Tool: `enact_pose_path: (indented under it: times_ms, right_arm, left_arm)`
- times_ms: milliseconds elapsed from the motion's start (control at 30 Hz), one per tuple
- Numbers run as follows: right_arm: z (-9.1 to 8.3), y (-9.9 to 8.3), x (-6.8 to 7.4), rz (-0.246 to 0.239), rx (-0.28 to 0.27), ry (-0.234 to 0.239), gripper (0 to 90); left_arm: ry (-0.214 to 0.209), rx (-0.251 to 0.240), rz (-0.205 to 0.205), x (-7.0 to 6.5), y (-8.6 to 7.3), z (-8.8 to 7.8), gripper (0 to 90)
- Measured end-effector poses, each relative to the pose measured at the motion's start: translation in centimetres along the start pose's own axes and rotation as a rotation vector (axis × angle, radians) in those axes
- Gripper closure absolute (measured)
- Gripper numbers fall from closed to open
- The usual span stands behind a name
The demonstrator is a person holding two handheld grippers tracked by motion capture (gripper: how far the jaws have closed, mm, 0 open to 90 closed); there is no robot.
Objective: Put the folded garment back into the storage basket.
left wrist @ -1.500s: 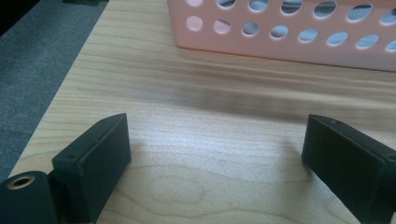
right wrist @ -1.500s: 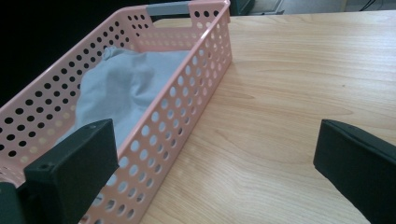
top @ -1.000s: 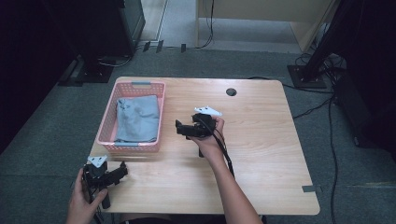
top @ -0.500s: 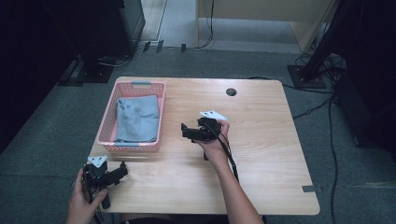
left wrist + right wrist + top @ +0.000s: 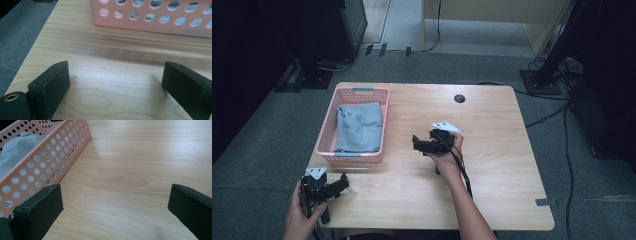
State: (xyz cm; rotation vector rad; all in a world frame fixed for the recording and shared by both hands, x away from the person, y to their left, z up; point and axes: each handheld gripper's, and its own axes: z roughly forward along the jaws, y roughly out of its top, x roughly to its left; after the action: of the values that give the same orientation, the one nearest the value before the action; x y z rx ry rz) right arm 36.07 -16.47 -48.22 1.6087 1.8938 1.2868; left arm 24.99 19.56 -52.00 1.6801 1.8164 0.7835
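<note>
Here, from the high view, a person works two hand-held grippers over a wooden table (image 5: 492, 200). A pink perforated basket (image 5: 325, 145) sits by the table's left edge, toward the far left corner, with a grey cloth (image 5: 359, 127) lying folded inside it. The right gripper (image 5: 418, 143) hovers near the table's middle, just beside the basket's right wall and pointing at it, its jaws spread and empty. The left gripper (image 5: 343, 182) hangs over the near left corner, just short of the basket's near wall, jaws likewise apart.

In the left gripper view, the two black jaws stand wide over bare wood, holding nothing, with the basket's near wall (image 5: 155, 17) across the top and pale cloth glimpsed through its round holes.

In the right gripper view, the jaws are again spread and empty above the table; the basket (image 5: 45, 162) runs along the left, and the grey cloth (image 5: 17, 150) shows over its rim.

By the look of it, the cloth is packed and both hands are clear of it, so the step in hand appears to sit between moves. Judging from this, any next grasp calls for lifting a gripper over the rim, or closing on the basket's wall.
</note>
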Motion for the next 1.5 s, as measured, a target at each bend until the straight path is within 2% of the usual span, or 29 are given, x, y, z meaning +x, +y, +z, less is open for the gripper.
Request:
enact_pose_path:
  times_ms: [533,1500]
  right_arm:
    - [-0.7,-0.6,-1.7,-0.003,0.008,-0.035,0.0]
    - [-2.1,-2.3,-5.3,0.033,0.025,-0.095,0.0]
  left_arm:
    - [0.000,0.000,0.000,0.0,0.0,0.0,8.3]
    - [0.000,0.000,0.000,0.0,0.0,0.0,8.3]
